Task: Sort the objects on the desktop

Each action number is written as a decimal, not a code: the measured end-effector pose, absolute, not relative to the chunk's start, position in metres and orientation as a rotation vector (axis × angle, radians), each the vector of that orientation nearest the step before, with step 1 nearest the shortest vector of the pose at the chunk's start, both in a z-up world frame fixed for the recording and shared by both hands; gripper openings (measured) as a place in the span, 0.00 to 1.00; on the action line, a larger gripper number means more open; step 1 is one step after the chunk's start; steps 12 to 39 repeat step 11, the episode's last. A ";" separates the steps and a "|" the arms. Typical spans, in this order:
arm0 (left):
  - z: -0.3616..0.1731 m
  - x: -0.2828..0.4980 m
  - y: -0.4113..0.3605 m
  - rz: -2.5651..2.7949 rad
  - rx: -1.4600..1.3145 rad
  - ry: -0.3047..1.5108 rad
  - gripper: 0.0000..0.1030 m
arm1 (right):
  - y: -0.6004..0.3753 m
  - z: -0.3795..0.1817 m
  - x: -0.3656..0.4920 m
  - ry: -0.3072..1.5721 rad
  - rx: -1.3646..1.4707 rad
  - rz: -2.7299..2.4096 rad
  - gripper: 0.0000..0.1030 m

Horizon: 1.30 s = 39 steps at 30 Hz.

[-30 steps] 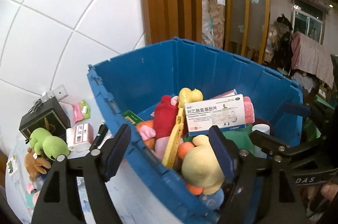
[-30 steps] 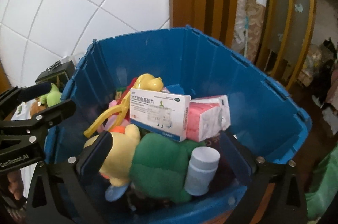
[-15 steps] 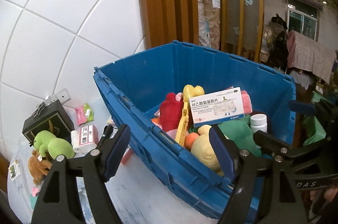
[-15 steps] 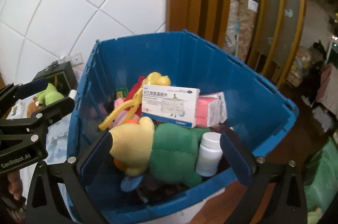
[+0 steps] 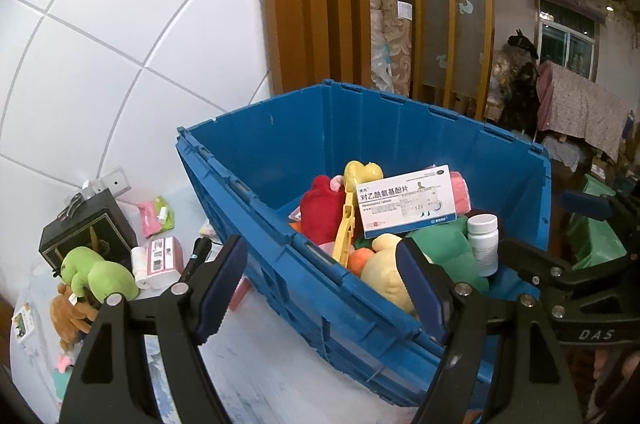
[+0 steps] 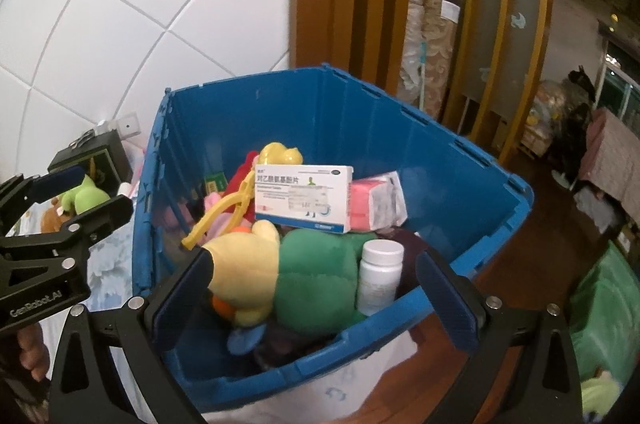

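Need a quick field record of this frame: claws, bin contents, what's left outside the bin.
left claw: open, empty, over the near wall of the bin
right claw: open, empty, over the bin's near end
container: blue plastic crate
top of pile: white medicine box with Chinese print, lying on the toys
also in crate: white pill bottle, upright; green plush toy; yellow plush duck; yellow plastic tongs
outside crate: green plush frog, black gift box, brown plush toy

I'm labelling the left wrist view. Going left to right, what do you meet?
Brown plush → green plush → marker → red plush → medicine box → white bottle.
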<state>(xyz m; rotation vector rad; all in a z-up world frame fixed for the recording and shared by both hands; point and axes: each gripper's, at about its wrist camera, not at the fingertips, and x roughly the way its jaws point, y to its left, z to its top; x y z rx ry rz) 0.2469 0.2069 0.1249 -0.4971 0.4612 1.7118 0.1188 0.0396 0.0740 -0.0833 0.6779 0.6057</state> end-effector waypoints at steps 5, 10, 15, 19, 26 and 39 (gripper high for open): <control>0.128 0.247 0.203 1.737 -0.486 0.457 0.74 | 0.041 0.075 0.120 0.677 -0.081 0.610 1.00; 0.127 0.246 0.203 1.731 -0.494 0.451 0.74 | 0.044 0.074 0.119 0.679 -0.082 0.617 1.00; 0.127 0.245 0.203 1.729 -0.494 0.450 0.74 | 0.044 0.074 0.120 0.680 -0.083 0.619 1.00; 0.127 0.245 0.203 1.729 -0.494 0.450 0.74 | 0.044 0.074 0.120 0.680 -0.083 0.619 1.00; 0.127 0.245 0.203 1.729 -0.494 0.450 0.74 | 0.044 0.074 0.120 0.680 -0.083 0.619 1.00; 0.127 0.245 0.203 1.729 -0.494 0.450 0.74 | 0.044 0.074 0.120 0.680 -0.083 0.619 1.00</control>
